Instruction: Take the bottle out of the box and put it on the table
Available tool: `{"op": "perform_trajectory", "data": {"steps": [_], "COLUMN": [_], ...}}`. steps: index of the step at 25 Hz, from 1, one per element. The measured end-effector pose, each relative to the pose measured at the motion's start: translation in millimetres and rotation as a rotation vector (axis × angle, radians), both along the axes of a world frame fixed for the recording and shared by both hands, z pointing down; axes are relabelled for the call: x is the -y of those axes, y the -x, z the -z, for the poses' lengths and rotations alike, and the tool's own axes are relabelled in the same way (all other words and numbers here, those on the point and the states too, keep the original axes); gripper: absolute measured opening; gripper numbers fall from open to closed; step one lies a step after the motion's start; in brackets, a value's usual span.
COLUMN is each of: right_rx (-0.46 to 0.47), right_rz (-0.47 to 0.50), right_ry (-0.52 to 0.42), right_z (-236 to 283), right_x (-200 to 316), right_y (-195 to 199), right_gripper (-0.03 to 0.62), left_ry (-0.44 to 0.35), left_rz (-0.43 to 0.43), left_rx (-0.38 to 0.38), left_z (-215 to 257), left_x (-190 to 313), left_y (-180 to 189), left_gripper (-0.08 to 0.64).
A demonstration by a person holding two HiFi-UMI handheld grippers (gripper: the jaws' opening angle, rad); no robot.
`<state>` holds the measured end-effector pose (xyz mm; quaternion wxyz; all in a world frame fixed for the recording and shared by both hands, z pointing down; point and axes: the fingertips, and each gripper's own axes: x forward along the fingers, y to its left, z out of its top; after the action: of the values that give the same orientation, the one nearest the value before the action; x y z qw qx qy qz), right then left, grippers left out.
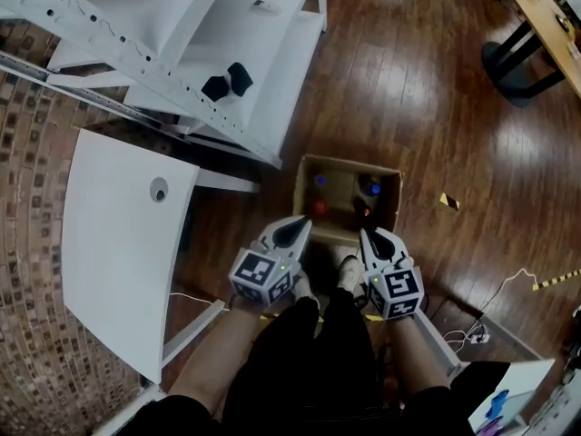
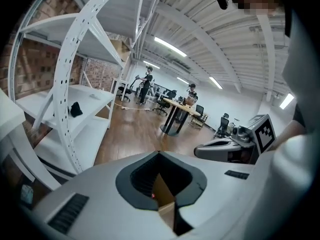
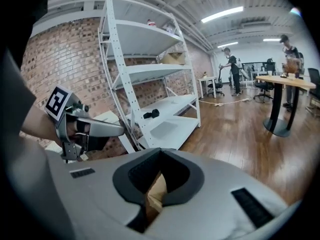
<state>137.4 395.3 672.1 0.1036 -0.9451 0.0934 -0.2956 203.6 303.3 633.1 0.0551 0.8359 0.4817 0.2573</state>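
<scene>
An open cardboard box stands on the wooden floor in front of the person's feet. Inside it I see bottle tops: a blue one, another blue one and a red one. My left gripper hangs over the box's near left rim, jaws together, nothing held. My right gripper hangs over the near right rim, also shut and empty. In the left gripper view, cardboard shows through the gap under the closed jaws; the same cardboard shows in the right gripper view.
A white table stands left of the box. White shelving with two black items fills the upper left. A round table's black base sits far right. Cables lie on the floor at right.
</scene>
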Motion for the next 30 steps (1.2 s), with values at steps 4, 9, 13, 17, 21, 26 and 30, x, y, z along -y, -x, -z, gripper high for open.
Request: {"op": "perform_trajectory", "data": {"steps": [4, 9, 13, 17, 21, 26, 30], "right_rx": [0.004, -0.032, -0.098, -0.162, -0.151, -0.048, -0.004], "right_rz": [0.082, 0.104, 0.129, 0.171, 0.223, 0.285, 0.49], "right_ry": [0.054, 0.111, 0.157, 0.245, 0.259, 0.235, 0.233], "right_z": [-43, -130, -223, -319, -398, -448, -476], "right_x": [18, 8, 2, 4, 19, 33, 63], "right_y": [-22, -50, -89, -119, -127, -115, -97], "right_gripper": [0.004, 0.004, 0.003, 0.003, 0.003, 0.007, 0.186], "left_ry": [-0.017, -0.029, -0.032, -0.019, 0.012, 0.041, 0.044], "left_rz": [-0.004, 0.013, 0.048, 0.07, 0.059, 0.041, 0.034], "left_rx": [0.005, -0.056, -0.124, -0.198, -0.264, -0.228, -0.235], "left_z": [-41, -142, -237, -328, -386, -400, -400], "left_x": [10, 1, -17, -24, -19, -2, 5], "left_y": [-16, -40, -69, -88, -90, -78, -70], "left_gripper": [-0.005, -0.005, -0.005, -0.003, -0.003, -0.005, -0.004]}}
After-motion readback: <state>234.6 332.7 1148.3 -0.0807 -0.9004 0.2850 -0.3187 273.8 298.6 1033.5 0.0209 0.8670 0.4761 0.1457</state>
